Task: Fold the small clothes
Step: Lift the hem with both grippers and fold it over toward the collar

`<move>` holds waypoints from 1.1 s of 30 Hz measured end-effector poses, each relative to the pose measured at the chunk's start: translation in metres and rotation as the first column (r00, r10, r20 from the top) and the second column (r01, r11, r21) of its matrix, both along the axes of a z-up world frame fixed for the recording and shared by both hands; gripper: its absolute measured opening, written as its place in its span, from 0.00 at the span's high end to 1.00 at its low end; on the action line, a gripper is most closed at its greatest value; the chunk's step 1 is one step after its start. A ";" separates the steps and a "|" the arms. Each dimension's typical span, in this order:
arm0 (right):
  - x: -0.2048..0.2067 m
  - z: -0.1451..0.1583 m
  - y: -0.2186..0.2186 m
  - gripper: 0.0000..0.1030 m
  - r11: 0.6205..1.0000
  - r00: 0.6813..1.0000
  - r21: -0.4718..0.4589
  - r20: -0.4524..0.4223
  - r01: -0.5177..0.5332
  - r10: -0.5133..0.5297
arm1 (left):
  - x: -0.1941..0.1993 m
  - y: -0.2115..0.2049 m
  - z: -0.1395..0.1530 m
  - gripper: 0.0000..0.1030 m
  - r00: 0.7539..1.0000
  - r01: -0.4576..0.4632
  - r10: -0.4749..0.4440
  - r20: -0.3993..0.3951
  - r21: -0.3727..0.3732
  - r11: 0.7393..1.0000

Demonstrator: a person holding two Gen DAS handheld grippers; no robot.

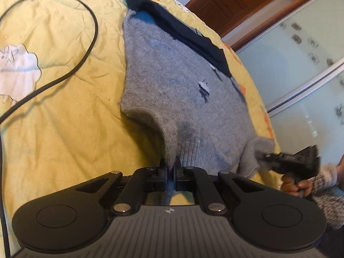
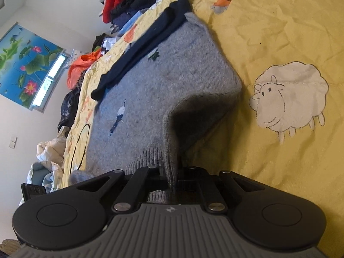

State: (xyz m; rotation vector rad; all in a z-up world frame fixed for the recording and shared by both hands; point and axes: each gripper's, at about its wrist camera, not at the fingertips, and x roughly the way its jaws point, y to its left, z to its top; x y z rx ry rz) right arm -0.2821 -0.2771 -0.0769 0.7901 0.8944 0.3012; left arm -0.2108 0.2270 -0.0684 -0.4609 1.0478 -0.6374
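A small grey knitted sweater [image 1: 172, 81] with little embroidered birds lies on the yellow bedspread [image 1: 64, 139], a dark navy band [image 1: 185, 34] along its far edge. My left gripper [image 1: 171, 165] is shut on the ribbed hem at the near left corner, and the cloth rises in a fold into its jaws. In the right wrist view, my right gripper [image 2: 175, 172] is shut on the ribbed hem of the same sweater [image 2: 163, 75] at its other near corner, which is lifted off the bed. The right gripper [image 1: 266, 155] also shows in the left wrist view, clamping grey cloth.
A black cable [image 1: 86, 49] loops over the bedspread left of the sweater. A sheep drawing [image 2: 290, 99] marks the spread to the right. Piled clothes [image 2: 124, 0] and an orange bag [image 2: 81, 68] lie at the bed's far end. A glass-door wardrobe [image 1: 301, 53] stands beside the bed.
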 end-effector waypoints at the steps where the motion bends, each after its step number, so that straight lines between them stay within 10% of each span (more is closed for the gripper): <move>1: -0.003 0.003 -0.003 0.89 1.000 1.000 0.017 0.011 0.010 -0.010 | -0.003 0.002 0.005 0.96 1.000 0.008 -0.008 0.014 -0.008 1.000; 7: -0.003 0.036 -0.026 0.89 0.966 0.975 0.248 0.183 0.077 -0.124 | 0.001 0.029 0.055 0.96 0.991 -0.011 0.032 0.132 -0.154 0.988; 13: 0.081 0.061 -0.034 0.89 0.926 0.934 0.369 0.295 0.085 -0.203 | 0.074 0.015 0.089 0.96 0.970 -0.025 0.093 0.225 -0.290 0.957; 22: 0.251 0.055 -0.053 0.89 0.884 0.927 0.422 0.209 0.201 -0.311 | 0.234 -0.022 0.095 0.96 0.950 -0.138 0.199 0.240 -0.248 0.959; 28: 0.346 0.001 -0.061 0.84 0.901 0.940 0.303 0.041 0.311 -0.338 | 0.334 -0.031 0.054 0.95 0.941 -0.307 0.313 0.126 -0.062 0.950; 31: 0.360 -0.011 -0.061 0.62 0.913 0.944 0.273 0.043 0.303 -0.326 | 0.349 -0.029 0.045 0.91 0.958 -0.269 0.275 0.088 -0.071 0.961; 33: 0.361 -0.006 -0.063 0.47 0.923 0.937 0.235 0.100 0.305 -0.335 | 0.354 -0.026 0.051 0.64 0.960 -0.253 0.260 0.106 -0.080 0.964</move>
